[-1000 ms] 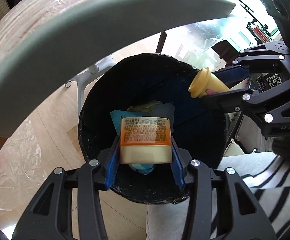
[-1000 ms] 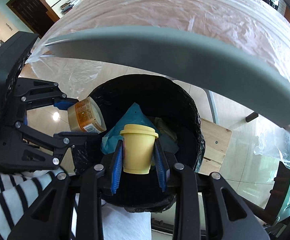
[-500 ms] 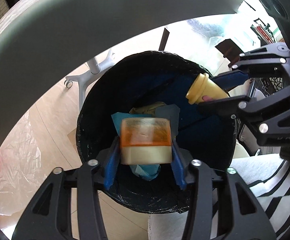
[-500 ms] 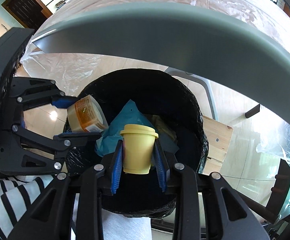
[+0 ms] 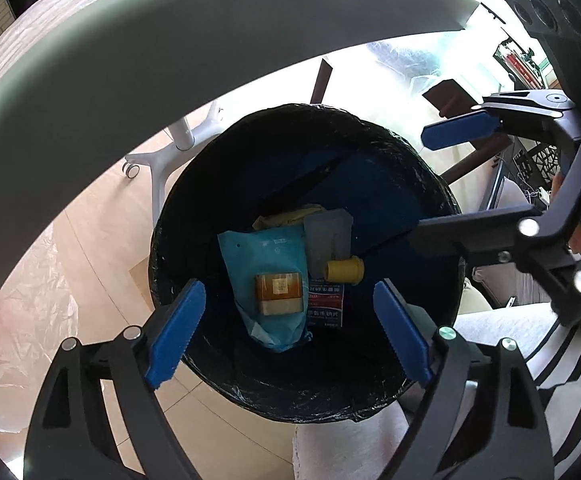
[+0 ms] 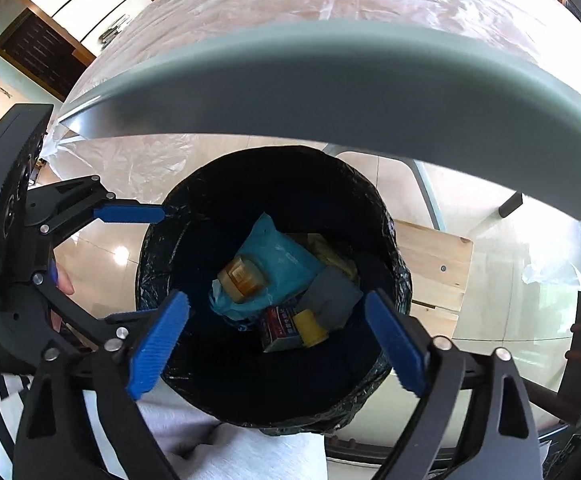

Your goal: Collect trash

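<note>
Both the left gripper (image 5: 286, 334) and right gripper (image 6: 276, 340) are hanging spread, empty; below them the bin (image 5: 426, 184) is shadowing the orange jar (image 5: 278, 294) and yellow cup (image 5: 344, 270).

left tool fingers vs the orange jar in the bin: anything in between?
Nothing. In the left wrist view, the open left tool hangs over the black-lined trash bin; the orange-labelled jar lies below on a light-blue plastic pouch.

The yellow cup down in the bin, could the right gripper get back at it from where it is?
Probably yes. The right gripper hangs open over the bin, and the yellow cup lies uncovered atop the trash.
</note>
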`<state>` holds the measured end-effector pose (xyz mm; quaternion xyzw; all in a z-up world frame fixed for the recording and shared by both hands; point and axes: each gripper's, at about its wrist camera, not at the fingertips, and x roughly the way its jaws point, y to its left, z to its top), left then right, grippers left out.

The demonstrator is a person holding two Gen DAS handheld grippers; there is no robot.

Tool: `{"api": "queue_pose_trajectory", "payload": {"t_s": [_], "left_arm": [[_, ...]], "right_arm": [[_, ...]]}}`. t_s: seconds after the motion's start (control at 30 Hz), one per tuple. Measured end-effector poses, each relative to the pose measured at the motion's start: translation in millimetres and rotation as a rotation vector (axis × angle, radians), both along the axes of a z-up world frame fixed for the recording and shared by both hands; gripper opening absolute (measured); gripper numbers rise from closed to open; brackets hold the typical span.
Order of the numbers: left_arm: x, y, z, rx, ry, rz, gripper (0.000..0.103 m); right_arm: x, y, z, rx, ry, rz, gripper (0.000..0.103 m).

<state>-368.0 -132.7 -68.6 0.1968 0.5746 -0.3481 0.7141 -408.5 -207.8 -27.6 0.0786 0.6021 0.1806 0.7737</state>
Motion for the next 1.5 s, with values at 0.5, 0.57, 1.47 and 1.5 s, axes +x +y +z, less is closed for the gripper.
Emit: {"api": "queue_pose_trajectory", "payload": {"t_s": [0.5,0.57,1.47,1.5], "left_arm": [[-6,6,28,-0.018,0.027,0.011,0.087],[-5,9,42,-0.034,0.014,0.026,0.087],[261,111,115,-0.168,-0.382,0.767,0.101],[274,113,111,-0.161,-0.37,0.77,0.101]], "right_arm": [[-16,-21,23,0.025,0.077,-0.021,0.097],[-20,-27,41,0.041,0.046,-0.038,0.098],[217,-186,92,-0.192,-0.318,-0.459,0.099],[227,-192,89,-0.195,-0.313,-0.465,0.099]]}}
